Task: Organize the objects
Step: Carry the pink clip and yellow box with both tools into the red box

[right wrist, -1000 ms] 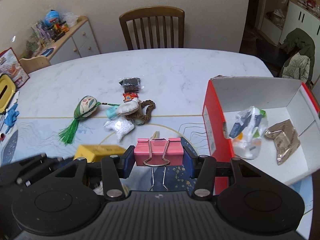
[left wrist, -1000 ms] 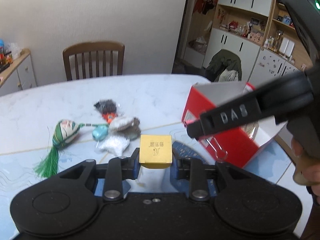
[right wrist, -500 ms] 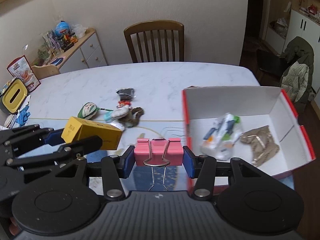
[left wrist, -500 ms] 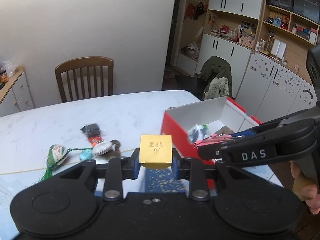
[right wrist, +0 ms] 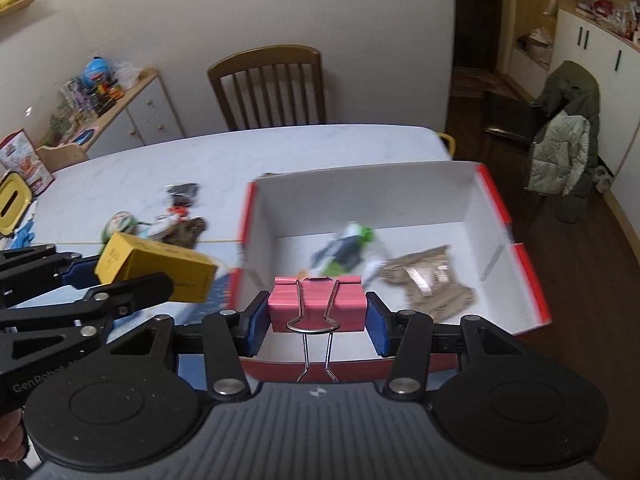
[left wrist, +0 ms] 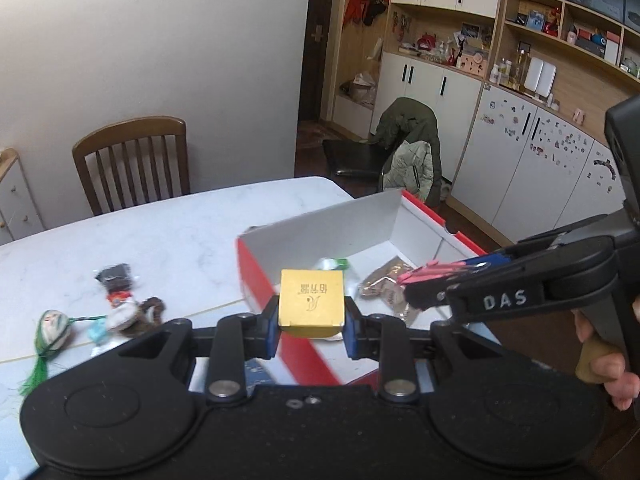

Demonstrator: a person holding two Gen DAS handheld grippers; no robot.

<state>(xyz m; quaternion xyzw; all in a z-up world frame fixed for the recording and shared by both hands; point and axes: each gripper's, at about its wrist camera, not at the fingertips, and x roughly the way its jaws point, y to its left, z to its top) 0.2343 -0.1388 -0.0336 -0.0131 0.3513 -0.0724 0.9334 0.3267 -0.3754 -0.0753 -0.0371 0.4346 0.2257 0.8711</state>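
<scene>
the white marble-look worktop (right wrist: 280,152) carries an open red cardboard box with a white inside (right wrist: 472,196) toward its right edge. in the box lie a clear plastic packet with green and blue contents (right wrist: 348,248) and a crinkled tan foil pouch (right wrist: 432,280). a cluster of small trinkets (left wrist: 120,308) sits loose nearer the left edge. the left hand-held gripper (left wrist: 312,328) is clamped on a small gold cardboard carton (left wrist: 312,300), light and stiff, best pinched on its flat sides, held over the box's near wall. the right hand-held gripper (right wrist: 318,320) grips a pink metal binder clip (right wrist: 318,304), rigid and slick, above the box interior.
</scene>
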